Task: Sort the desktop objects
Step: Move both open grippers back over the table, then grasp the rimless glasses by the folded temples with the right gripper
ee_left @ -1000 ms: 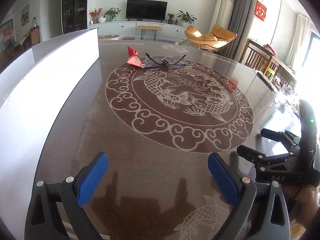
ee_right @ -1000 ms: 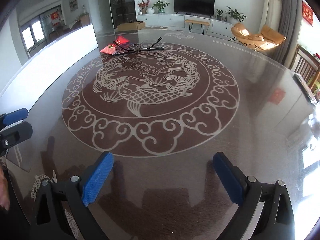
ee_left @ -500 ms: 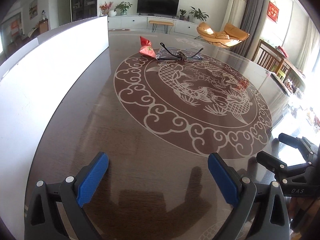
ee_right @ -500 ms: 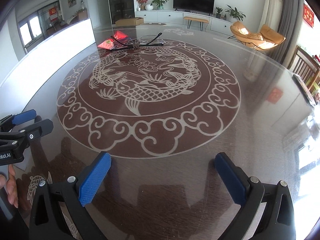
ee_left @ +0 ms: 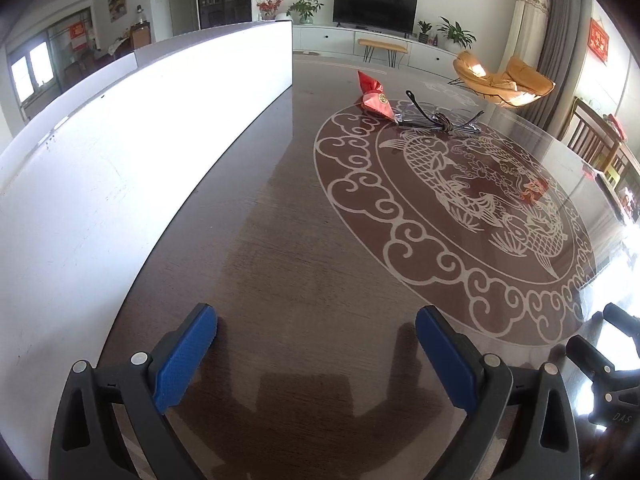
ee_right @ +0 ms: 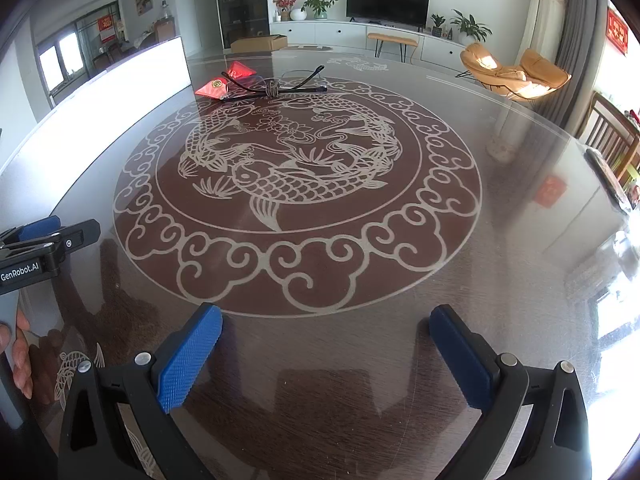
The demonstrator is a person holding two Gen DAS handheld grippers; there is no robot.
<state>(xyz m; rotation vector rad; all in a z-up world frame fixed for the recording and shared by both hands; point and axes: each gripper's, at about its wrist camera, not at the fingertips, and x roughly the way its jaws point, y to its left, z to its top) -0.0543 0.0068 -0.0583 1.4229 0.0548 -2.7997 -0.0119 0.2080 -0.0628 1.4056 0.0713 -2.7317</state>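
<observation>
A red packet (ee_left: 374, 98) (ee_right: 218, 87) lies at the far side of the round table's fish medallion. Touching it is a pair of dark-framed glasses (ee_left: 438, 122) (ee_right: 276, 87) with a brown band or cord bunched at its middle. My left gripper (ee_left: 316, 350) hovers open over the near table edge, far from both objects, with nothing between its blue pads. My right gripper (ee_right: 326, 346) is also open and empty, low over the near rim of the medallion. Each gripper shows at the edge of the other's view: the right gripper (ee_left: 608, 344), the left gripper (ee_right: 48, 236).
A long white panel (ee_left: 120, 152) (ee_right: 120, 80) stands along the table's left side. The glossy brown table (ee_right: 520, 260) carries a reflection of a red hanging. A hand (ee_right: 18, 352) holds the left gripper. Chairs, a TV and cabinets stand beyond the table.
The left gripper has swung left and forward, bringing the white panel and the objects closer in its view. The right gripper has crept slightly forward. Both stay open.
</observation>
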